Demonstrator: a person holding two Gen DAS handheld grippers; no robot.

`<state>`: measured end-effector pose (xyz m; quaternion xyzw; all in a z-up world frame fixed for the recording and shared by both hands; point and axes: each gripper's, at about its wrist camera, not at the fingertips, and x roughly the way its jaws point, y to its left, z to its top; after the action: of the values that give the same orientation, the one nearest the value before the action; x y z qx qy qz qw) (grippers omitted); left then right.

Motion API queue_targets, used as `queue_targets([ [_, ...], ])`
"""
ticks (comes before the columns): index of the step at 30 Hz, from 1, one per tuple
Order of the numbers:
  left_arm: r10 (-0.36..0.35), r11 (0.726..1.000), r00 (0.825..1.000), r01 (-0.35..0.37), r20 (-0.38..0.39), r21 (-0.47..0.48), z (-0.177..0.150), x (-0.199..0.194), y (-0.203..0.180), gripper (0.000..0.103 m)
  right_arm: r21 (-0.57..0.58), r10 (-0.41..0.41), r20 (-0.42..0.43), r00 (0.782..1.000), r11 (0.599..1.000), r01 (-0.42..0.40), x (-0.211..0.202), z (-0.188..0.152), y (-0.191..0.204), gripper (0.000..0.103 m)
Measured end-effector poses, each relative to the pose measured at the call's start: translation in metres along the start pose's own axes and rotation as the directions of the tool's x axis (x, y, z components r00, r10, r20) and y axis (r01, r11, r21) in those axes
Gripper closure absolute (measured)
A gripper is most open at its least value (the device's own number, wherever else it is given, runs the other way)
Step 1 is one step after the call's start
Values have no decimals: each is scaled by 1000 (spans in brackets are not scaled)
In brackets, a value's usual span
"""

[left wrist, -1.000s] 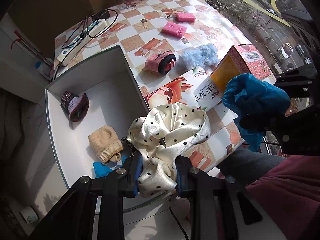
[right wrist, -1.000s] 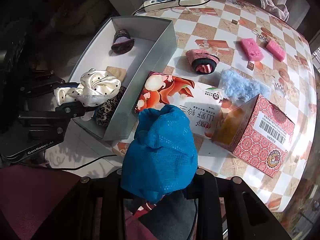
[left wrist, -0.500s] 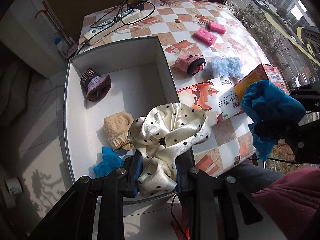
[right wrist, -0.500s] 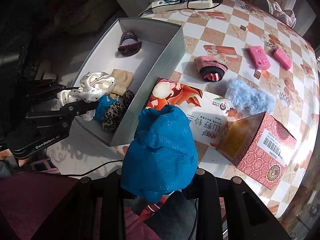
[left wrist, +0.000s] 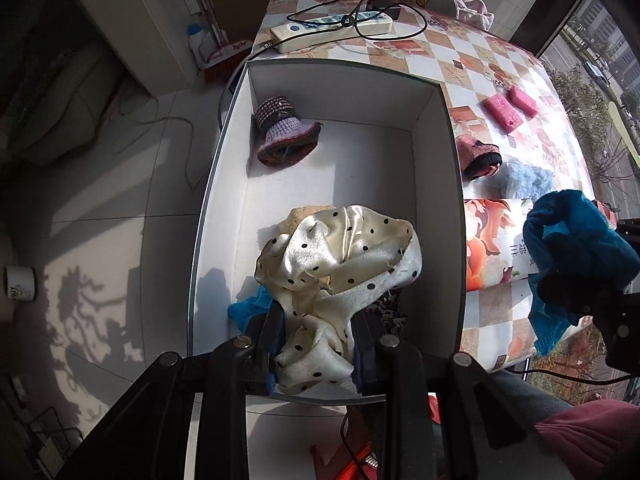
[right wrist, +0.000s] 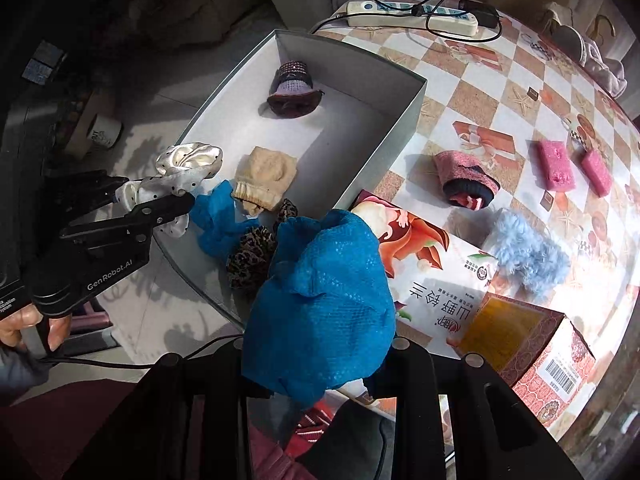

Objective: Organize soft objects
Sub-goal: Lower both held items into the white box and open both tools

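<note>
Inside the white box [left wrist: 432, 168], at the tabletop's [right wrist: 472, 92] edge, four soft items already lie: a knitted purple hat [right wrist: 294, 90], a beige sock [right wrist: 264, 178], a blue cloth scrap [right wrist: 218, 220] and a leopard-print scrunchie [right wrist: 250, 256].

In transit: the left tongs [left wrist: 316, 344] are clenched on a cream polka-dot satin scrunchie [left wrist: 340, 256], held above the box's near end and not yet released. The right tongs [right wrist: 320, 364] are clenched on a blue mesh cloth [right wrist: 324, 304], held over the box's near corner and a printed packet [right wrist: 436, 272].

Outstanding on the tabletop: a pink-and-black knitted sock [right wrist: 466, 180], a fluffy light-blue piece [right wrist: 528, 256] and two pink sponges [right wrist: 554, 166].

Assessment: roughly half done. Two items await release into the box; four remain to be collected. The red carton [right wrist: 548, 344] and power strip [right wrist: 412, 14] appear outside the task.
</note>
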<state>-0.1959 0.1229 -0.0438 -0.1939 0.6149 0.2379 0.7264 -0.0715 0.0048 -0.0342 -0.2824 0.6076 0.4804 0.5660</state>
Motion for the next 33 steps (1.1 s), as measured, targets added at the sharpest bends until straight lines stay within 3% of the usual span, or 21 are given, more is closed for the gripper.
queue_targets([
  [10,-26,996,1000,27,11,-80,19,7,4,73,-26,10,-10,1000,1000,-11,4,42,13,72],
  [24,-42,992,999,42,-2,-119,27,17,6,71,-46,-3,-29,1000,999,2,14,81,20,72],
  [27,-48,991,999,48,3,-123,27,16,7,60,-50,-6,-30,1000,999,4,16,85,22,72],
  [31,-30,992,999,33,30,-118,28,12,6,23,-51,-10,-27,1000,999,8,17,89,24,71],
  [32,-25,993,999,29,38,-118,29,10,6,22,-48,-12,-28,1000,999,11,17,90,24,69],
  [33,-25,992,999,29,36,-120,30,10,6,22,-44,-14,-27,1000,999,13,17,91,23,56],
])
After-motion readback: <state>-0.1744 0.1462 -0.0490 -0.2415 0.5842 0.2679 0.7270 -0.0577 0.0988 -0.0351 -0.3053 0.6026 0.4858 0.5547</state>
